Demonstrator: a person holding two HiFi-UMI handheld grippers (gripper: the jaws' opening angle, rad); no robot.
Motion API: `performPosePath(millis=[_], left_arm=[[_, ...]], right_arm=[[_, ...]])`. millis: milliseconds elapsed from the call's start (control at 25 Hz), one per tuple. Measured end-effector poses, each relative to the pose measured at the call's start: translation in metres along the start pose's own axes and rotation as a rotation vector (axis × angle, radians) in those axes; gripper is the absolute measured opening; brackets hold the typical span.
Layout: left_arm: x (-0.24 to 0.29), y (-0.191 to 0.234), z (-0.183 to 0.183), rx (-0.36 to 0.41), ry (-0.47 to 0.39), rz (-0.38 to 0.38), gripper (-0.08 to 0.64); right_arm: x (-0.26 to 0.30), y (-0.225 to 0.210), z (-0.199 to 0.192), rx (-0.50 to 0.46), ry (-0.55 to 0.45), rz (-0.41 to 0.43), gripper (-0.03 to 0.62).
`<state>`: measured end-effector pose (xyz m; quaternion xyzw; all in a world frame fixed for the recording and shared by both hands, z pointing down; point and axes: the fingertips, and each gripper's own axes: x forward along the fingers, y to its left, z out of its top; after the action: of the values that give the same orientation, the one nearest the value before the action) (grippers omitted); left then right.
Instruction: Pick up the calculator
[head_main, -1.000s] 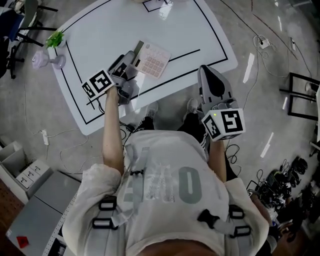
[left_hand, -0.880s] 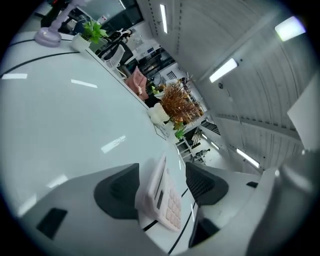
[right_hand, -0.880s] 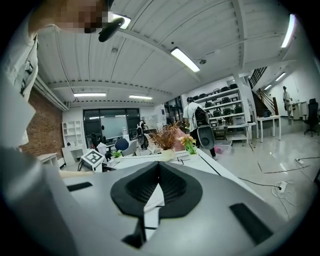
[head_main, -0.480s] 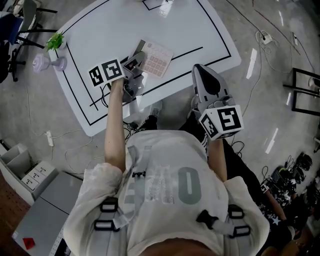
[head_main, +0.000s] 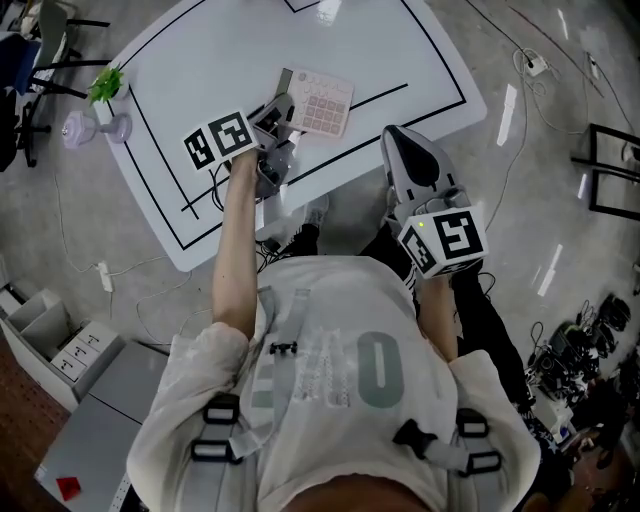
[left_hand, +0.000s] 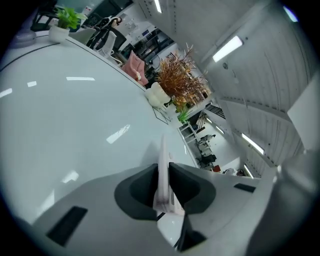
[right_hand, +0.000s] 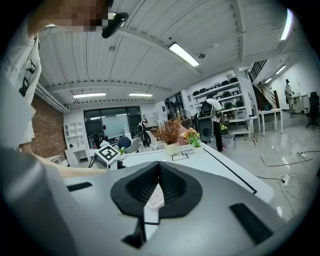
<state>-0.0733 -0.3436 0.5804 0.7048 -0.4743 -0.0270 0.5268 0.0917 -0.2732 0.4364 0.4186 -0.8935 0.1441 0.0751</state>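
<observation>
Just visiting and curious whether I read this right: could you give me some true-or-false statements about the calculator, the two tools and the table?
The left tool has the calculator between its jaws. True; they are closing on its edge.
The right tool holds it too. False: it's empty, jaws together, away from the calculator.
A green plant stands at a corner of the table. True.
The calculator is black. False: it's pale.
</observation>
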Motion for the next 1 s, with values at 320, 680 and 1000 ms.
performPosePath(millis=[320, 680, 1000], left_arm=[[-0.009, -0.025, 0.021, 0.084, -0.107, -0.016, 0.077], [-0.068, -0.129, 0.106, 0.390, -0.410, -0.069, 0.077], [-0.155, -0.228, 0.137, 0.760, -0.673, -0.108, 0.077]], right_arm=[[-0.004, 0.011, 0.009, -0.039, -0.041, -0.024, 0.006], [-0.026, 0.008, 0.060, -0.139, -0.154, -0.140, 0.006], [-0.045, 0.018, 0.109, -0.222, -0.269, -0.248, 0.005]])
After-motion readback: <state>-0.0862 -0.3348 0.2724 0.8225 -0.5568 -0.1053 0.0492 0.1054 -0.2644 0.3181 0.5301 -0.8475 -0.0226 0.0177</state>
